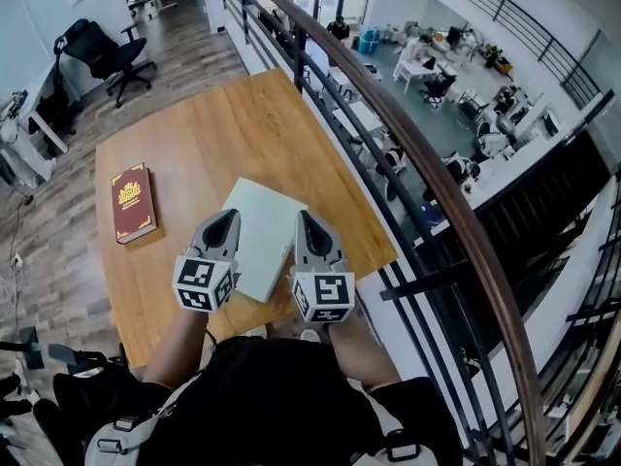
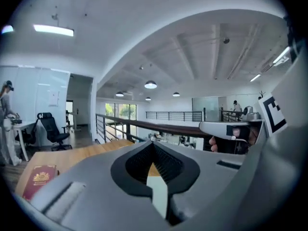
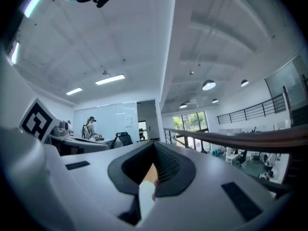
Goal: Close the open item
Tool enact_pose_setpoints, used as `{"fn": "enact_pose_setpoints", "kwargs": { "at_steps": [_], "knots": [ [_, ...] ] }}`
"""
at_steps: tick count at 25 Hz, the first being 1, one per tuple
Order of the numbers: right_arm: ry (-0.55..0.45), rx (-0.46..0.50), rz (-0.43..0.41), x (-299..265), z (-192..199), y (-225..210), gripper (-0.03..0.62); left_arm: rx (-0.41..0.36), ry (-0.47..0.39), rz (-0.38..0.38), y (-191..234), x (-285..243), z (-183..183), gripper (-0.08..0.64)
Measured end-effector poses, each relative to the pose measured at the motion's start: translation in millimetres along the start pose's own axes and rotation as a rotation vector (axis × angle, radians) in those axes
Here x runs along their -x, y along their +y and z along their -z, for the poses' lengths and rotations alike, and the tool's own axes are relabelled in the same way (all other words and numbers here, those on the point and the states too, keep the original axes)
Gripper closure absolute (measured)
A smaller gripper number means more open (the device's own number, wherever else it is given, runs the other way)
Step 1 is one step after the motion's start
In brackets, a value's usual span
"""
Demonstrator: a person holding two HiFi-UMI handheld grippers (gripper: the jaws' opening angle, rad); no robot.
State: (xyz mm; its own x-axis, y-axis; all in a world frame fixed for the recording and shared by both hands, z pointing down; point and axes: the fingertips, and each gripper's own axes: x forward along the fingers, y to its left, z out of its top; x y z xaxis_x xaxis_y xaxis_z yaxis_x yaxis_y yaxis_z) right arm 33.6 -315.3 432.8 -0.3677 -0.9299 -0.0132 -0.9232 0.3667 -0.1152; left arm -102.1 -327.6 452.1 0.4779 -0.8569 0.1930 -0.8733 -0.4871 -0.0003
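**A:** What is the pale green book (image 1: 260,236) looking like?

**B:** It is lying flat and shut, with its plain cover facing up and a thin edge showing along the near side. It is sitting at the near middle of the bench (image 1: 243,124), and the two grippers are partly overlapping it in the head view.

**A:** And what are they doing?

**B:** The left gripper (image 1: 226,223) and the right gripper (image 1: 309,223) are hanging above it side by side. Each is keeping its jaws pressed together on nothing.

**A:** Is anything else lying there?

**B:** A red book (image 1: 133,202) with gold print is resting closed near the left edge, well apart.

**A:** And the room?

**B:** The wooden bench is standing beside a railing (image 1: 417,153) with a brown handrail, overlooking a lower floor of desks (image 1: 437,76). A black office chair (image 1: 107,51) is standing on the plank floor (image 1: 189,37) beyond.
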Motion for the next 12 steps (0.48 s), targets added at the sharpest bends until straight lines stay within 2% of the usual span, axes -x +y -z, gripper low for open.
{"fn": "enact_pose_setpoints", "kwargs": {
  "at_steps": [3, 5, 9, 12],
  "knots": [
    [-0.075, 0.065, 0.011, 12.6, -22.9, 2.4, 0.589, 0.048, -0.134, -0.036, 4.9, 30.5, -29.1, 0.558],
    [-0.077, 0.1, 0.021, 20.0, -21.1, 1.9, 0.589, 0.069, -0.175, -0.045, 4.6, 45.4, -33.9, 0.558],
    [-0.051, 0.123, 0.033, 27.7, -13.4, 1.0, 0.589, 0.037, -0.166, -0.093, 7.5, 58.6, -18.9, 0.558],
    [-0.046, 0.14, 0.026, 27.1, -14.8, 4.8, 0.589, 0.083, -0.165, -0.082, 10.8, 58.0, -20.3, 0.558]
  ]
}}
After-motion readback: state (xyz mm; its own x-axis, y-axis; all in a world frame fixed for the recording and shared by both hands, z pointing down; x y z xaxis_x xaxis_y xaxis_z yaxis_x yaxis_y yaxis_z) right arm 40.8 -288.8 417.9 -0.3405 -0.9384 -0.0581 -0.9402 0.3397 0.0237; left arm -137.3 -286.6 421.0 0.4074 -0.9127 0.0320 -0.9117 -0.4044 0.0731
